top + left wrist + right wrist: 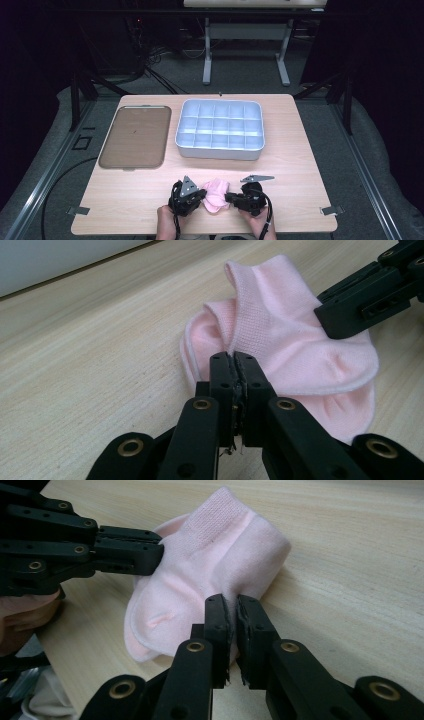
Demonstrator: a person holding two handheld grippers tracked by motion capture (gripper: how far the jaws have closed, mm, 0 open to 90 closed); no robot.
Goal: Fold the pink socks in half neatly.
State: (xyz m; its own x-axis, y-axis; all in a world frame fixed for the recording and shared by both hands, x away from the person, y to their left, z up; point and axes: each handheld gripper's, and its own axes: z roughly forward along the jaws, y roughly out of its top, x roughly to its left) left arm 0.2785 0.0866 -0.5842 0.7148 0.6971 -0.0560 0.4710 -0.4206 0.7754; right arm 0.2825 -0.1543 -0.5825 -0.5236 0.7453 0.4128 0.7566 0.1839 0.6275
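pink sock [215,196], pinched by both hand-held grippers

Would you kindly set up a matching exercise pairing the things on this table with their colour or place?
Things:
1. sock
2. divided box
3. flat tray
4. left tongs

Descriptions:
A. brown, far left of the table
B. shut on the sock's left edge
C. pink, at the near edge
D. pale, with many compartments

Pairs: 1-C, 2-D, 3-A, 4-B

Both forearms [167,225] run off the high view's bottom edge.
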